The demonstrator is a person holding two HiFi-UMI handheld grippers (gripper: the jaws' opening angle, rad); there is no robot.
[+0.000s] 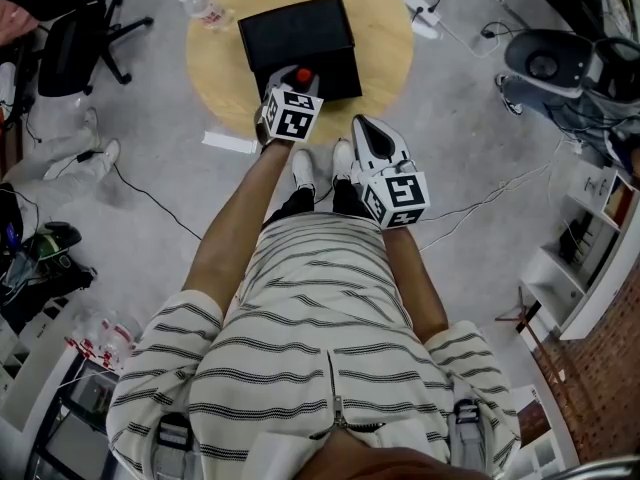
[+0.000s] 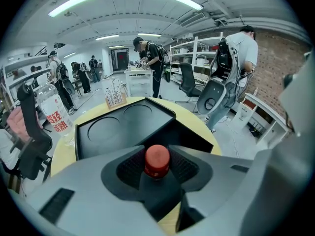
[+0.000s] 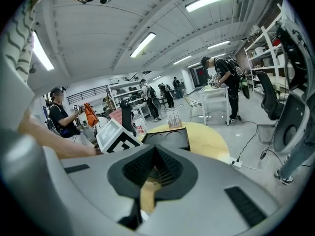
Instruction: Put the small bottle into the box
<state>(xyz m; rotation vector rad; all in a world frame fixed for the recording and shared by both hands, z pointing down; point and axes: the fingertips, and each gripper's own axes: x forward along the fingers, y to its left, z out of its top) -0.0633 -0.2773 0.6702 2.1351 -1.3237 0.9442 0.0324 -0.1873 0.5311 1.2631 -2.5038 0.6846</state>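
A small bottle with a red cap [image 2: 157, 160] sits between the pads of my left gripper [image 2: 157, 168], which is shut on it. In the head view the left gripper [image 1: 298, 80] holds the small bottle [image 1: 304, 76] over the near edge of the black box [image 1: 298, 34] on the round wooden table [image 1: 388, 30]. The left gripper view shows the black box [image 2: 123, 127] just ahead, its lid panel marked with two round impressions. My right gripper [image 1: 372, 140] hangs lower right, off the table, above the floor. Its jaws [image 3: 156, 156] are shut with nothing between them.
A large clear water bottle [image 1: 205, 10] stands at the table's left rim, also visible as the labelled bottle [image 2: 54, 113]. A power strip [image 1: 425, 18] and cables lie on the floor to the right. An office chair [image 1: 80, 38] stands at the left. Several people work in the background.
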